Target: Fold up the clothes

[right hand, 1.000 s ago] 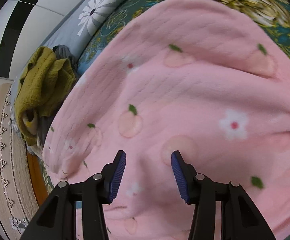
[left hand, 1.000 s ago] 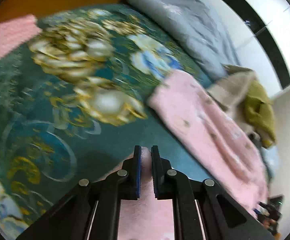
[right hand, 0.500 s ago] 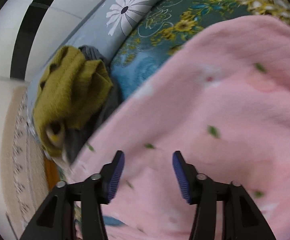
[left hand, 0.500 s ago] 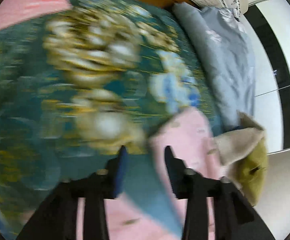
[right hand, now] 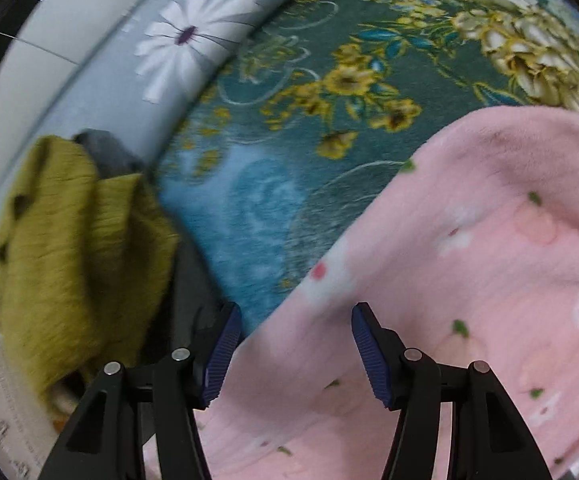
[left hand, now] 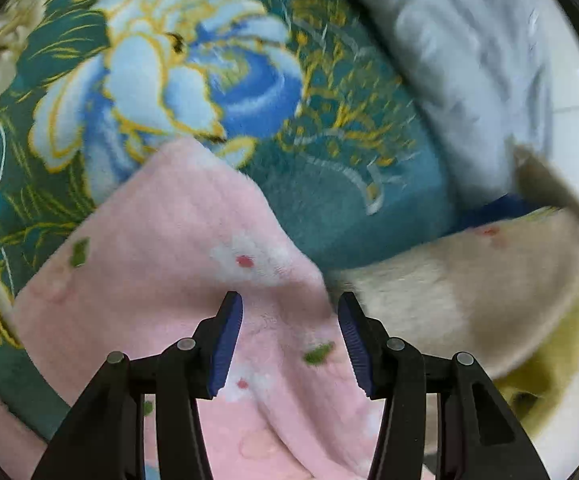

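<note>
**Both grippers open over the pink fleece**

Our left gripper [left hand: 290, 340] and right gripper [right hand: 295, 354] hang with jaws apart, holding nothing. The pink garment [left hand: 177, 264] lies on the floral blanket [left hand: 329, 208], a corner pointing toward the pale blue quilt [left hand: 469, 60] edge. We cannot tell its long axis. We risk pinching one plush layer only, or snagging the cream garment [left hand: 469, 292] and olive garment [right hand: 73, 248] beside it.

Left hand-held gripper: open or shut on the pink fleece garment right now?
Open. The left hand-held gripper has its blue-padded fingers spread wide over the pink fleece garment, gripping nothing.
</note>
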Demonstrator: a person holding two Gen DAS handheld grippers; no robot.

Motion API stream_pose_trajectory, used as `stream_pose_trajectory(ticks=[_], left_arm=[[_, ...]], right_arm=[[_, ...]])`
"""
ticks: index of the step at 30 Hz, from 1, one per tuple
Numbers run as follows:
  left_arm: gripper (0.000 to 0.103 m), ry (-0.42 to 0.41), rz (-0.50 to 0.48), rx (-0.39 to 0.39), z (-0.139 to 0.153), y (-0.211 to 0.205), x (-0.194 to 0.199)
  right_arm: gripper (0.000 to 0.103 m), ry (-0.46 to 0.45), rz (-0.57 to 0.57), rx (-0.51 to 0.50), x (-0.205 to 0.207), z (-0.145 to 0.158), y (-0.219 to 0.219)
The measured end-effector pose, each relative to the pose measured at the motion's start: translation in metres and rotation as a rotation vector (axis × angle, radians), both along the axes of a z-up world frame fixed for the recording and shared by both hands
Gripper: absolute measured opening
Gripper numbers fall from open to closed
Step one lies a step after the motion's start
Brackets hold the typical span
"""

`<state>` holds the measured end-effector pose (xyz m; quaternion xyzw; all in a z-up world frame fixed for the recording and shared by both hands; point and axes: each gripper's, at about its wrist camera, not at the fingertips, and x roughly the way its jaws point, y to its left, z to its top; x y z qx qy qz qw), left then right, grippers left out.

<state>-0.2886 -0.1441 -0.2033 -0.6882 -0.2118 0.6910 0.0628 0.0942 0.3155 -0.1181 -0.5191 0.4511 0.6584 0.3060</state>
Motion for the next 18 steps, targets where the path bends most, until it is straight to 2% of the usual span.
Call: stream_pose_trajectory(ticks=[4, 5, 6, 7, 8, 9, 11, 15, 18], left_arm=[[0.051, -0.03, -0.048, -0.109, -0.008, 0.021, -0.002], [0.048, -0.025, -0.058, -0.135, -0.008, 0.025, -0.001], [0.042, -0.015, -0.078, -0.17, -0.007, 0.028, 0.0], [0.02, -0.001, -0.105, -0.217, -0.006, 0.03, 0.002], [0.008, 0.002, -0.112, -0.225, -0.006, 0.029, 0.004], [0.008, 0.006, -0.101, -0.2, -0.005, 0.022, 0.008], [0.006, 0.018, -0.076, -0.146, -0.001, 0.008, 0.016], [0.006, 0.086, -0.018, -0.004, 0.023, -0.027, 0.038], [0.006, 0.162, 0.018, 0.098, 0.053, -0.055, 0.063]], right_arm=[[0.06, -0.061, 0.003, 0.029, -0.006, -0.002, 0.007], [0.056, -0.069, 0.007, 0.03, -0.006, -0.003, 0.008], [0.047, -0.079, 0.01, 0.03, -0.005, -0.003, 0.01], [0.041, -0.086, 0.011, 0.026, -0.002, -0.005, 0.01], [0.029, -0.091, 0.012, 0.014, 0.0, -0.008, 0.012], [0.016, -0.092, 0.008, -0.007, 0.005, -0.011, 0.014], [0.006, -0.072, 0.01, -0.034, 0.015, -0.011, 0.015], [0.005, 0.029, 0.036, -0.063, 0.041, 0.006, 0.014], [0.004, 0.164, 0.055, -0.09, 0.069, 0.03, 0.015]])
